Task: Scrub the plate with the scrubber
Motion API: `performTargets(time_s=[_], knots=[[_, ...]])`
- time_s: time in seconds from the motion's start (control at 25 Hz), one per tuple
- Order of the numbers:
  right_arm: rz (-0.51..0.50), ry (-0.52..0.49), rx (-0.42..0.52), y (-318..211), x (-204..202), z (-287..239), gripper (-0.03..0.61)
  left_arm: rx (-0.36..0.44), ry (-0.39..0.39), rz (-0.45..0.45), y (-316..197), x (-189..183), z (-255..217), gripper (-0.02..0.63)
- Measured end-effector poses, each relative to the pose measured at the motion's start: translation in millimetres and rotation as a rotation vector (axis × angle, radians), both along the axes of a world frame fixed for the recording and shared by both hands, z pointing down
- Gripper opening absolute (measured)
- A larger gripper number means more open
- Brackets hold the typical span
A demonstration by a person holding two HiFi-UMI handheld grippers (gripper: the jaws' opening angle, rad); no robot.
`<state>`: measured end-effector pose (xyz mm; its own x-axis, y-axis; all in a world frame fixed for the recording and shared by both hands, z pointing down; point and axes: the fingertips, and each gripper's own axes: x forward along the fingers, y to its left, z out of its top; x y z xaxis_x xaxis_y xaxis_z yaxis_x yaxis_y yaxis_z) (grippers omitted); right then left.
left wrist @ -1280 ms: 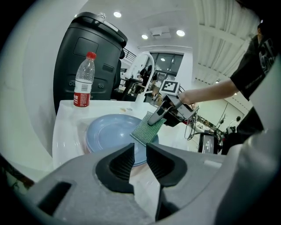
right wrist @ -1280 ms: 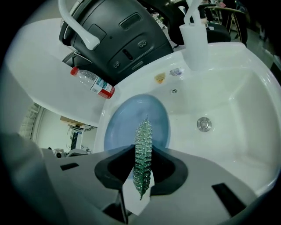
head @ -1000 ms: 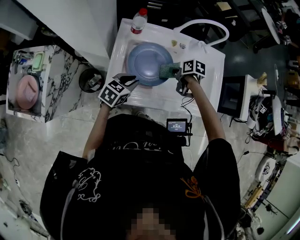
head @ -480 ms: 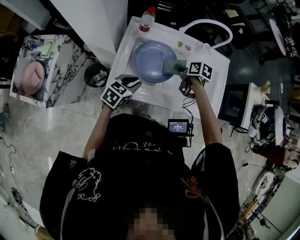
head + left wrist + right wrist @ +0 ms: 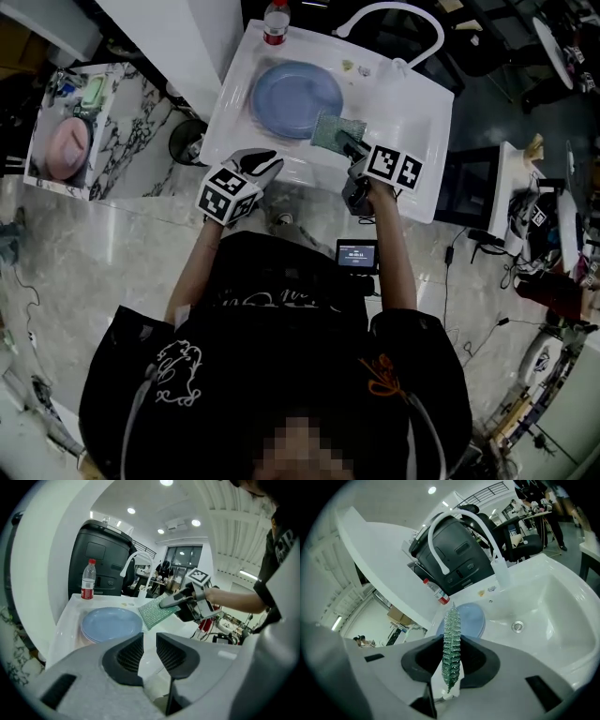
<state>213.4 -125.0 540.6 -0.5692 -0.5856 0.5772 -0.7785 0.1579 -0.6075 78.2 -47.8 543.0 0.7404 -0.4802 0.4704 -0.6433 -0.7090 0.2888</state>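
Here, my left tongs [image 5: 149, 649] hover slightly parted and empty at the sink [image 5: 417, 141] front. My right tongs [image 5: 450, 660], the nearer pair, clench the green scrubber [image 5: 451, 630]. The blue plate [image 5: 291, 94] lies flat just beyond, leftward.

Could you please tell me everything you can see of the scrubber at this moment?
The scrubber is a thin, flat, rectangular pad, green with a glittery, woven-looking texture. The right gripper clamps it at one end between its jaws, so most of the pad sticks out forward. It is held out over the white basin at the near right rim of the blue plate, tilted with one corner down. Seen along the jaws it is edge-on and upright. Whether it touches the plate cannot be told.
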Motion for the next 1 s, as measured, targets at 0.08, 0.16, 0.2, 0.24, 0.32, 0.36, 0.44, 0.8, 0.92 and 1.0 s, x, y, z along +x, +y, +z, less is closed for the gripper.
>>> performTargets(time_s=[0.08,0.16,0.2,0.24,0.32,0.36,0.44,0.8,0.92,1.0], knots=[[0.011,0.017,0.034,18.0,4.3,-1.6,0.092,0.004,0.031,-0.018,11.9,9.4,-6.5,0.089],[0.013,0.047,0.060,35.6,7.5,-0.7,0.092,0.007,0.026,-0.021,24.9,14.8,-8.9,0.087],[0.006,0.069,0.071,44.2,8.1,0.1,0.094,0.008,0.015,-0.021,31.0,15.8,-9.1,0.089],[-0.004,0.093,0.083,52.5,8.2,0.8,0.092,0.008,0.005,-0.021,36.4,16.1,-9.3,0.087],[-0.023,0.134,0.105,67.0,7.6,0.9,0.094,0.006,-0.008,-0.021,44.9,15.8,-11.0,0.087],[-0.026,0.146,0.113,72.9,6.8,0.4,0.092,0.006,-0.011,-0.020,48.0,15.7,-12.6,0.087],[-0.019,0.146,0.124,82.0,4.1,-2.2,0.092,0.010,-0.014,-0.015,52.2,16.4,-17.0,0.087],[-0.045,0.139,0.129,114.0,-30.6,-1.3,0.092,0.065,-0.010,0.015,51.6,12.6,-40.2,0.087],[-0.036,0.147,0.135,120.5,-42.9,-4.0,0.094,0.076,-0.004,0.021,54.0,-1.8,-45.3,0.087],[-0.028,0.154,0.145,123.8,-54.8,-6.8,0.093,0.083,-0.002,0.026,57.9,-15.8,-47.6,0.087]])
